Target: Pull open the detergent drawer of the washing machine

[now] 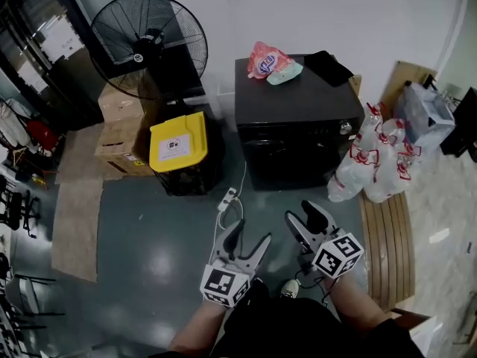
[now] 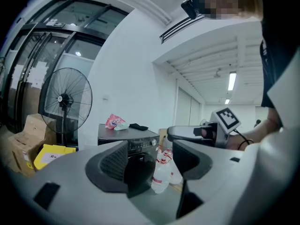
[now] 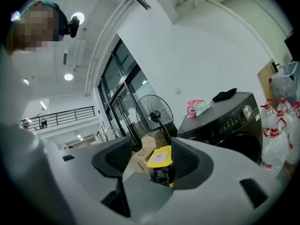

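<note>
A black washing machine point(image 1: 298, 118) stands against the white wall, well ahead of both grippers, its control strip and knob point(image 1: 345, 127) along the top front. No detergent drawer can be made out on it. My left gripper point(image 1: 250, 235) is held over the grey floor, open and empty. The left gripper view frames the machine point(image 2: 136, 146) far off between the jaws. My right gripper point(image 1: 305, 215) is beside it, also open with nothing in it. In the right gripper view the machine point(image 3: 225, 121) lies off to the right.
A pink bag point(image 1: 267, 62) and a black cloth point(image 1: 328, 67) lie on the machine. Left of it are a yellow-lidded black bin point(image 1: 179, 144), a standing fan point(image 1: 149, 43) and cardboard boxes point(image 1: 119, 133). Bagged plastic bottles point(image 1: 376, 162) crowd its right side. A power strip point(image 1: 227, 198) lies on the floor.
</note>
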